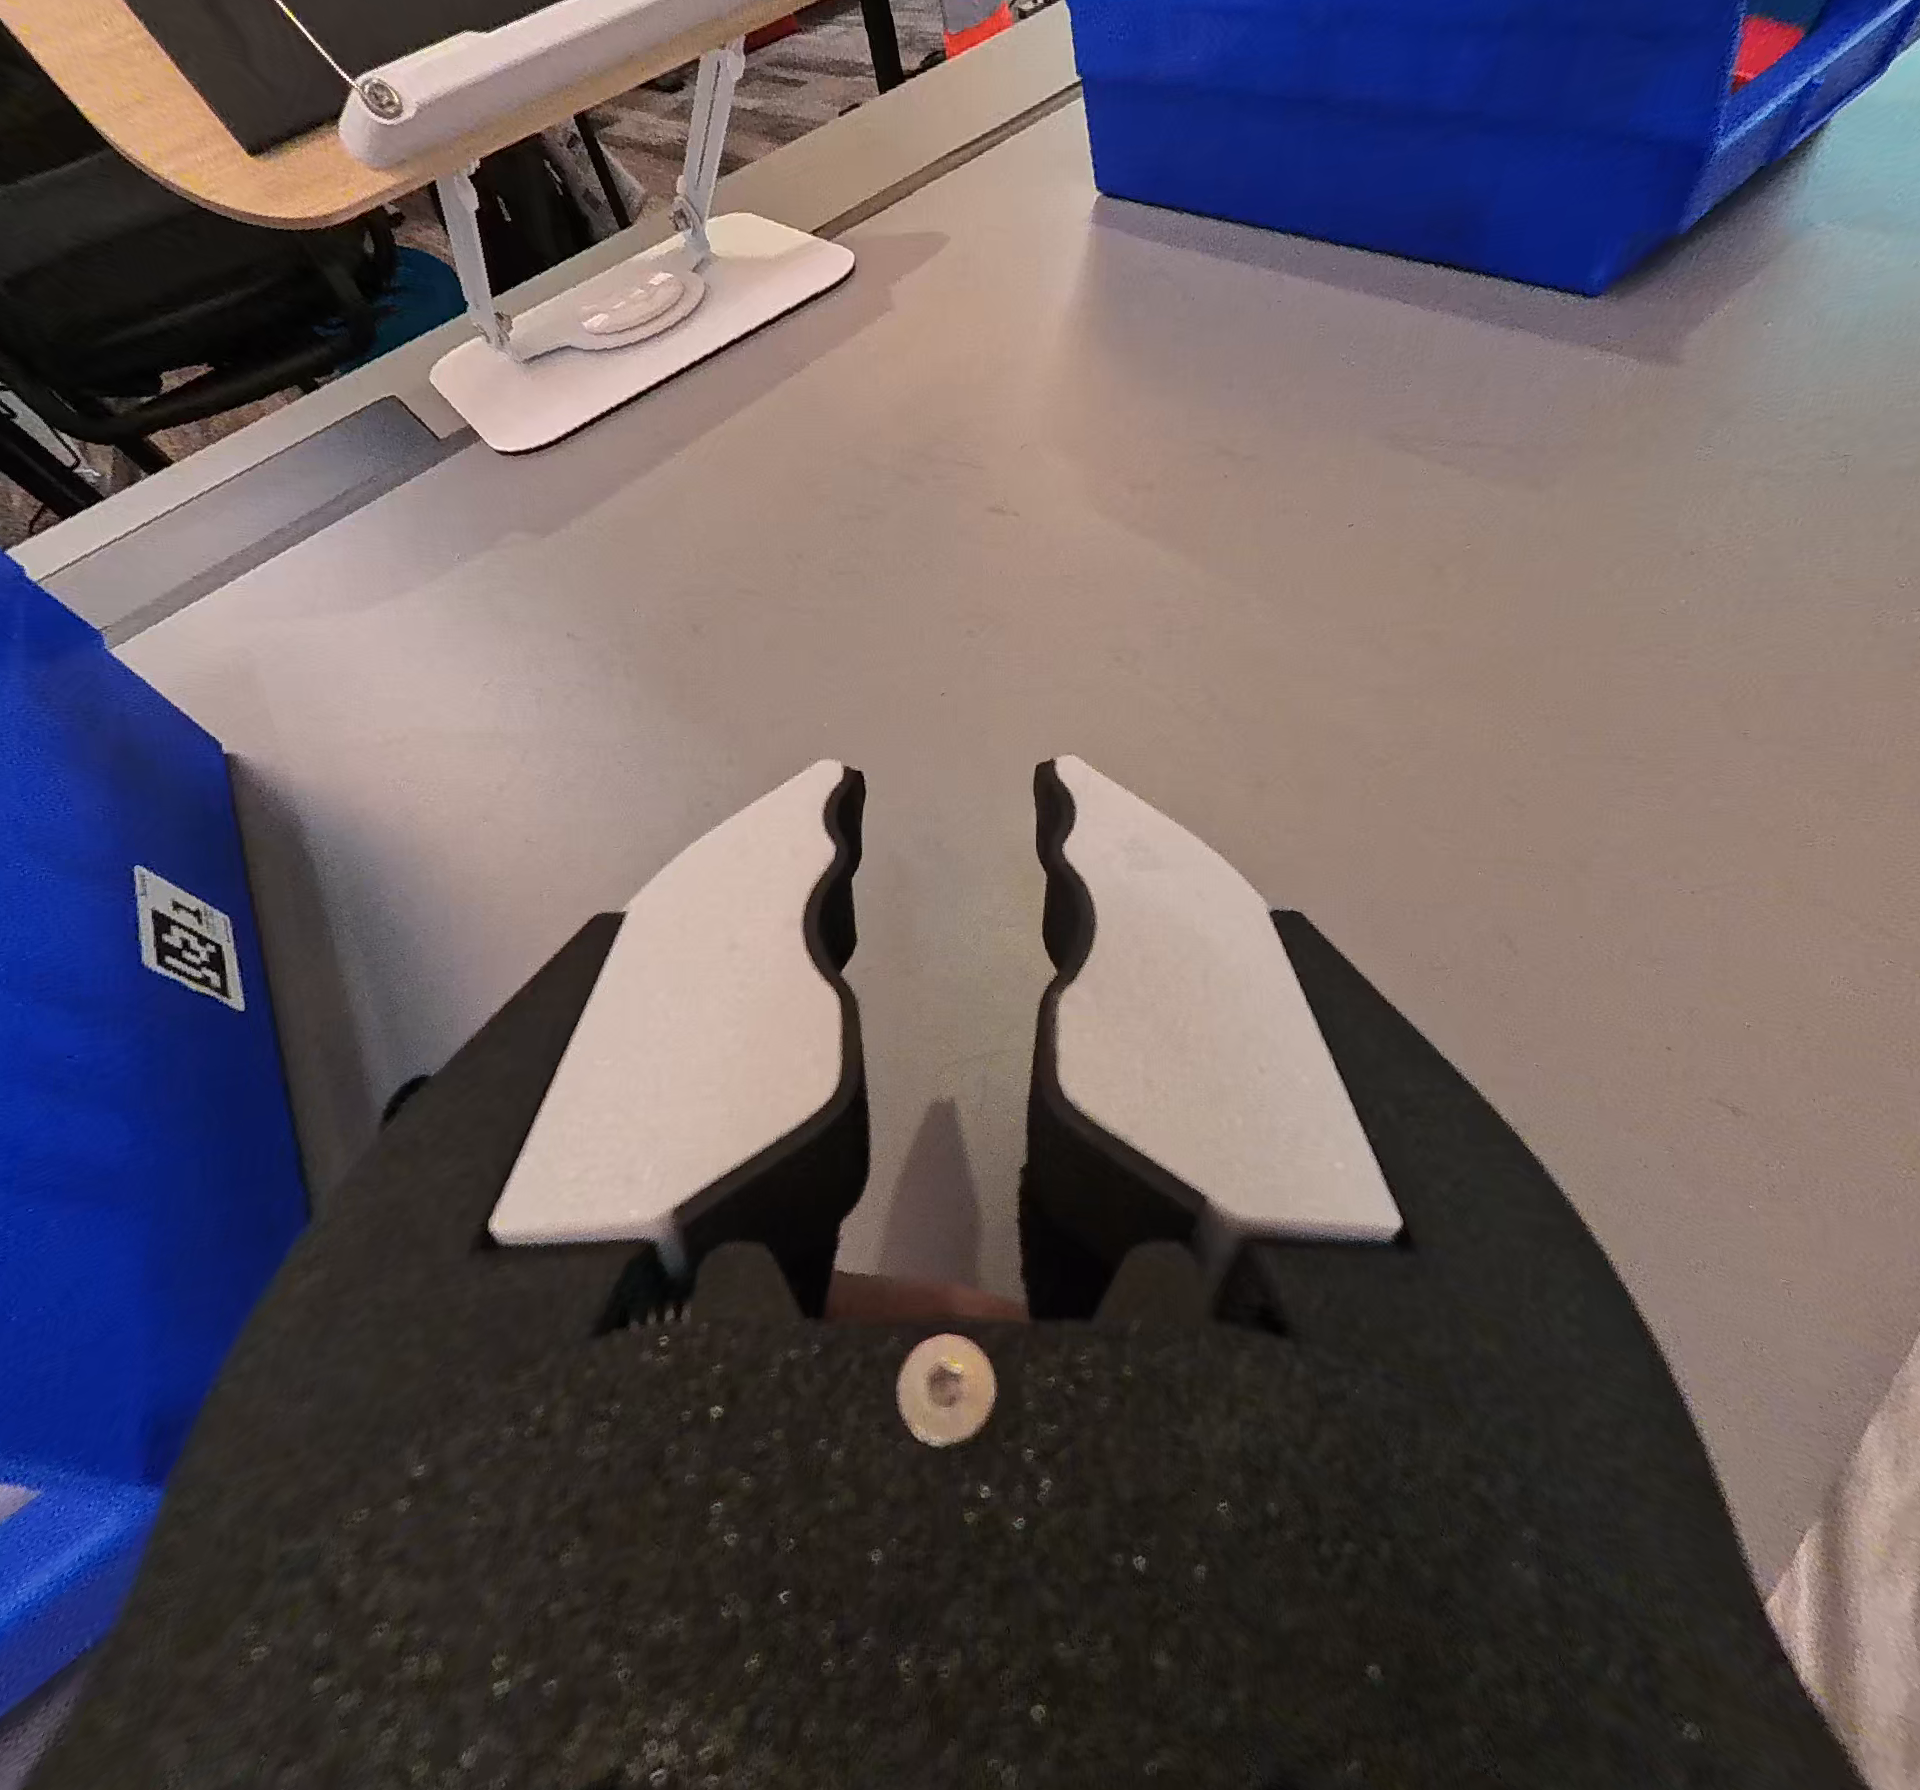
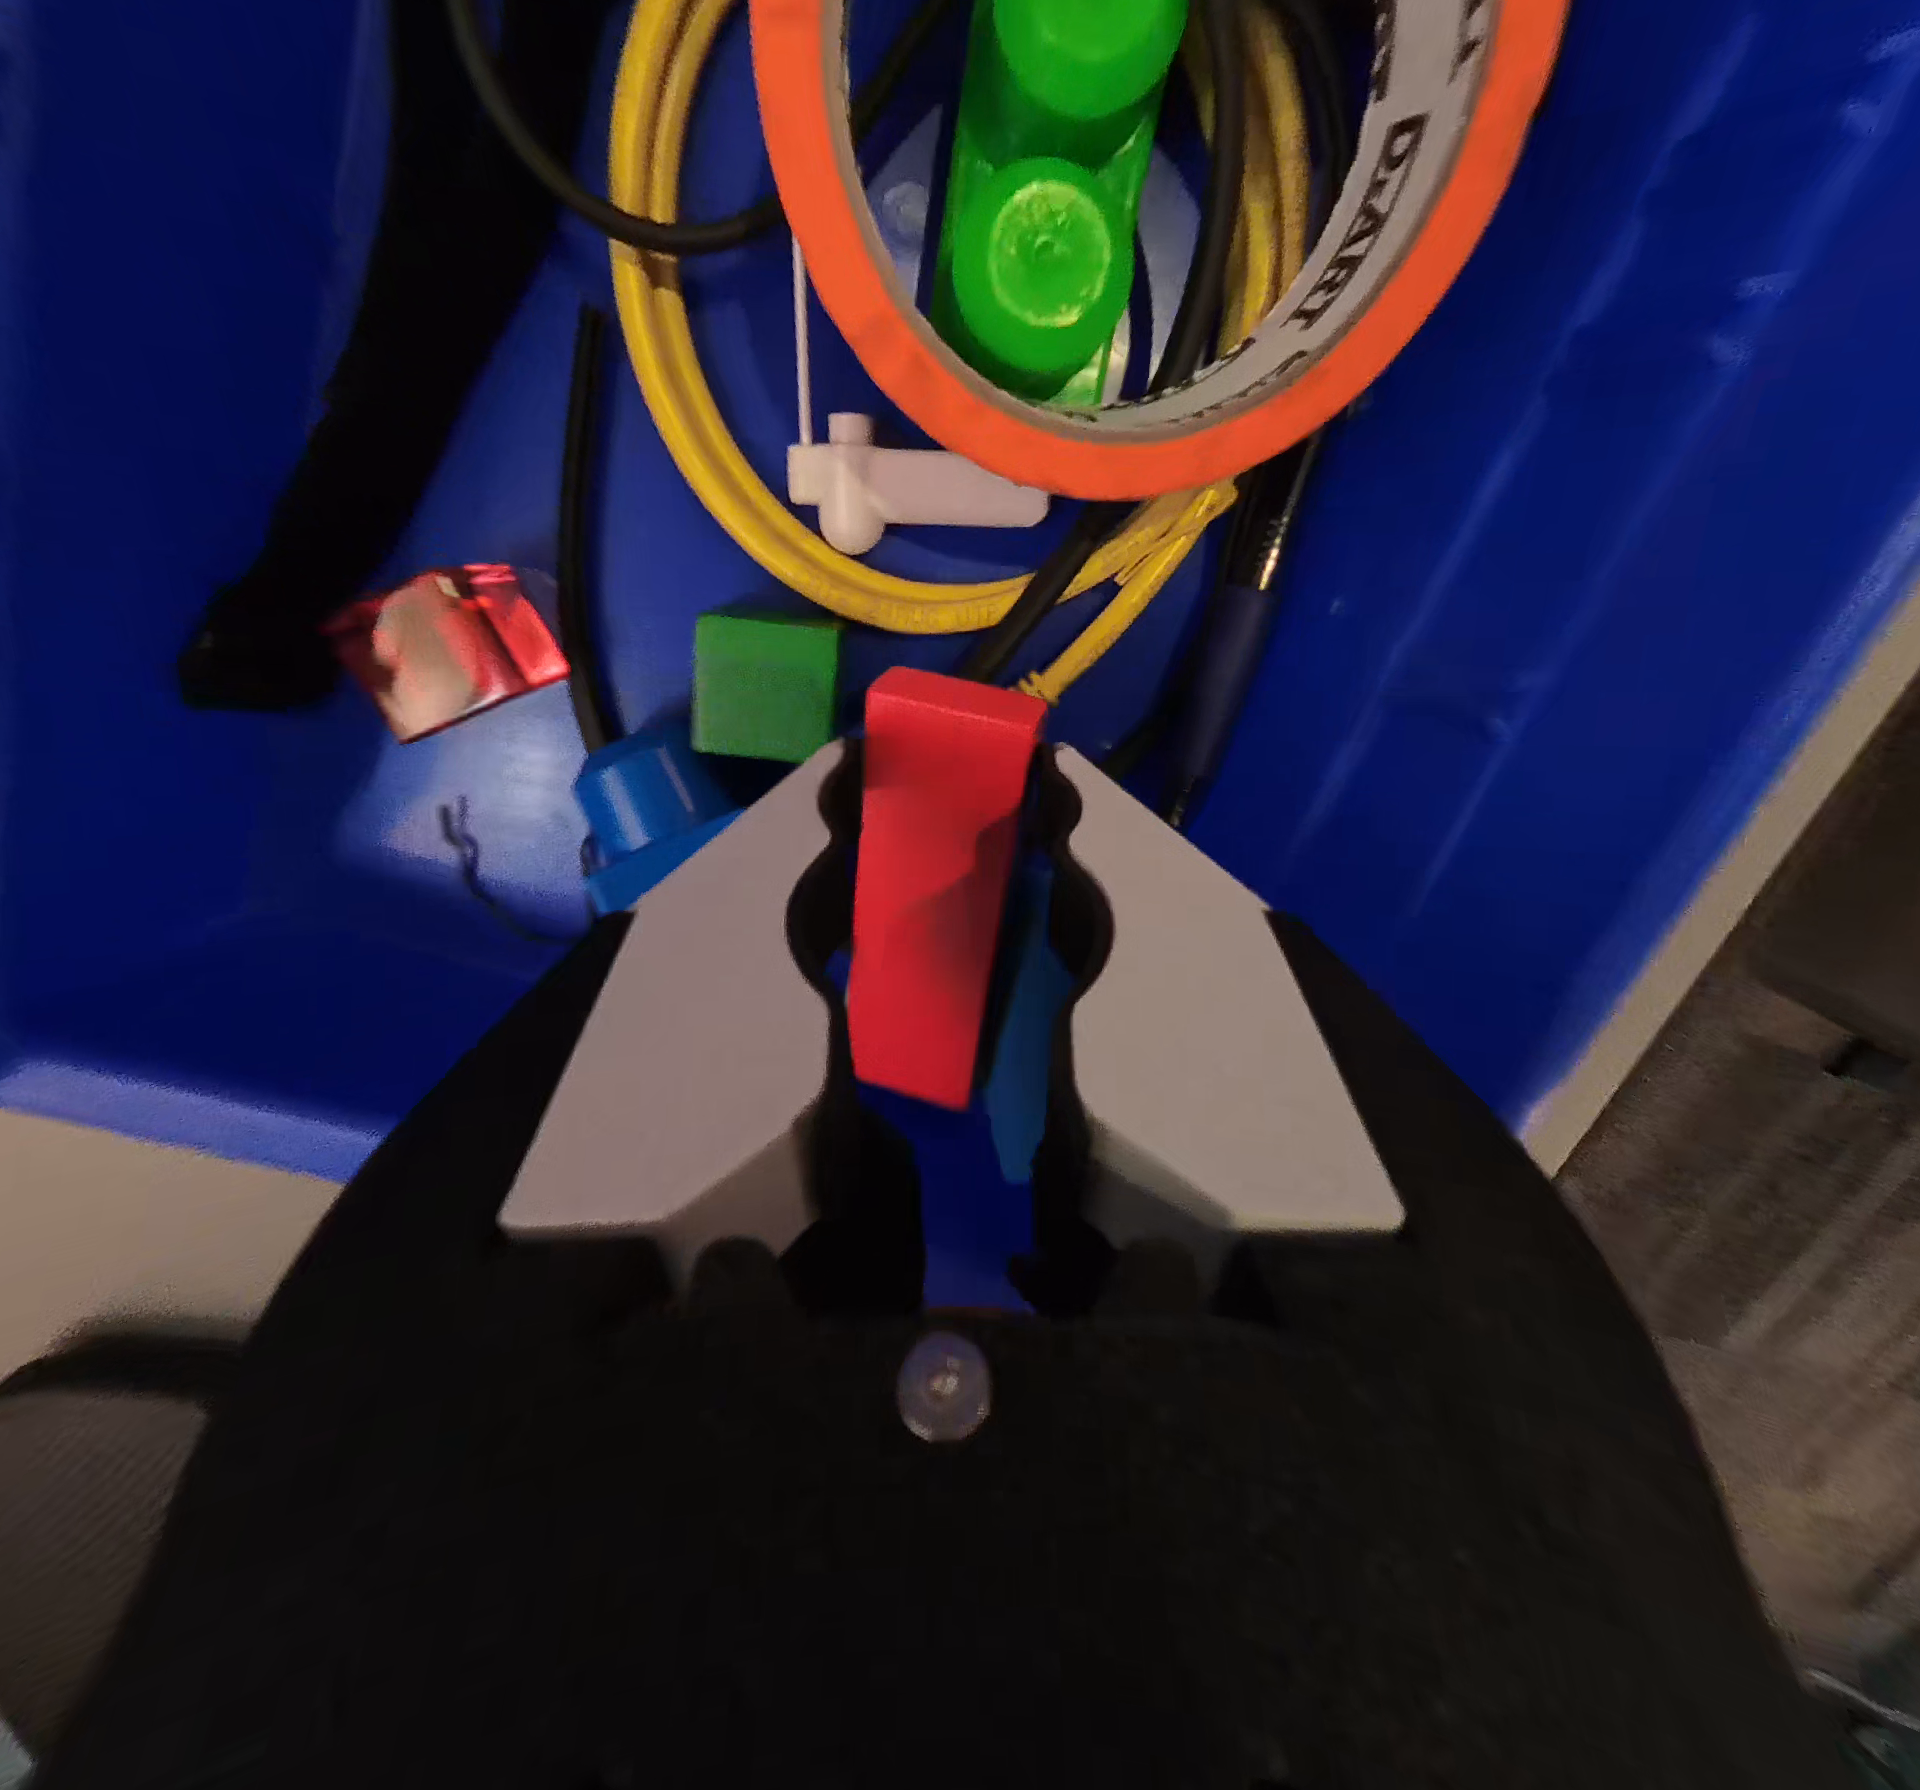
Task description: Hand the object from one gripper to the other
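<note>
Over grey table (image 1: pixel 1351 701): left gripper (image 1: pixel 948 784) parted, empty; right gripper (image 2: pixel 948 753) clamps red block (image 2: pixel 930 909).

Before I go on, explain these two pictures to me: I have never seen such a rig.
There is no robot here. A person holds a two-fingered claw in each hand, and a camera on each looks forward along its fingers.

The left wrist view shows the left claw, open and empty, over a grey table. A white stand and a blue bin sit farther back.

The right wrist view shows the right claw over another blue bin, shut on a red block. Below lie orange tape, a yellow cable, a green block and other odds and ends.
</note>
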Demonstrator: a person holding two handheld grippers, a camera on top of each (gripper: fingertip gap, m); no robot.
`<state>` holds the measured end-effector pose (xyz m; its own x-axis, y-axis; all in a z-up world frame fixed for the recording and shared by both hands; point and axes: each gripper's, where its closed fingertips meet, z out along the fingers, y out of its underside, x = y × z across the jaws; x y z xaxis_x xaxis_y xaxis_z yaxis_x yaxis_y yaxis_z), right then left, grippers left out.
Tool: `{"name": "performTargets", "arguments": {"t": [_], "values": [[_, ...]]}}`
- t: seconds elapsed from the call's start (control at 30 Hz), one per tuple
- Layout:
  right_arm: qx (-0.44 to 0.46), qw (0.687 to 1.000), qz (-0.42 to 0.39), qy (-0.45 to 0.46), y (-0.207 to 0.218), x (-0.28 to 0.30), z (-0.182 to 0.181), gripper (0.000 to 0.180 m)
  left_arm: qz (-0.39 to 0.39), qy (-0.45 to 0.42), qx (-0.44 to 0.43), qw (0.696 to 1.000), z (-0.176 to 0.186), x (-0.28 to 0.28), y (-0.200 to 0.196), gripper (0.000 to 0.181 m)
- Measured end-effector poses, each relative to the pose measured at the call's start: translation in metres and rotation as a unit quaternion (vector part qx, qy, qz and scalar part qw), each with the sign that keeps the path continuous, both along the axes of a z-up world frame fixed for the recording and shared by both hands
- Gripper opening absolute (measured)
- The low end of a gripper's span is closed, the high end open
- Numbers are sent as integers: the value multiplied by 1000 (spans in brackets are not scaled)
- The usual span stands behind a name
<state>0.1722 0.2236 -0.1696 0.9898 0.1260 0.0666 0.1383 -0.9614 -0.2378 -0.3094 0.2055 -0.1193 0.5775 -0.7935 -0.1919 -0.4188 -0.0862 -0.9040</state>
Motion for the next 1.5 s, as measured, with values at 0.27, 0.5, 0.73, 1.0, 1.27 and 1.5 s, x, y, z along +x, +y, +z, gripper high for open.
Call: {"name": "performTargets", "arguments": {"t": [0.27, 0.5, 0.73, 1.0, 1.27, 1.5], "values": [[39, 997, 27, -57, 11, 8, 7, 54, 2, -8, 2, 1000, 3, -1, 1, 32], [357, 933, 42, -9, 27, -32, 184, 73, 12, -15, 16, 1000, 6, -1, 4, 32], [618, 739, 207, 170, 17, -184, 277, 66, 24, -14, 26, 999, 9, -4, 6, 31], [407, 788, 235, 398, 72, -320, 109, 66, 20, -53, -20, 998, 11, -4, 6, 32], [353, 804, 222, 423, 46, -358, 58, 65, 23, -98, -82, 991, 25, -19, 13, 41], [301, 827, 230, 415, 24, -365, 32, 64, 72, -82, -205, 973, 75, -95, 77, 72]]}}
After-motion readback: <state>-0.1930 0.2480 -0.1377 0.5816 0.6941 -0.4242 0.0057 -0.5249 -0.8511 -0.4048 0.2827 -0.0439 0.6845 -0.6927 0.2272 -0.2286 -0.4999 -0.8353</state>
